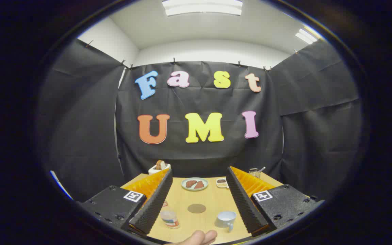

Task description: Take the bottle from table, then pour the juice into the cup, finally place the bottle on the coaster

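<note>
The gripper (199, 190) has two long fingers (153, 200) with black ribbed foam pads on their inner faces and orange ridged backing. Each sits on a black textured block with screws and a square black-and-white marker (133, 196). A bare fingertip (197, 237) shows.

Before your spread fingers: small clear plastic bottle (169, 217) upright beside the left finger; round brown coaster (196, 208) flat, central; white handled cup (226, 218) near the right finger.

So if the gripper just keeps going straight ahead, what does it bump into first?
Probably nothing soon. The open gripper points over the table, so the coaster and plate lie below its line. It likely meets the black cloth wall first, though depth is unclear.
</note>
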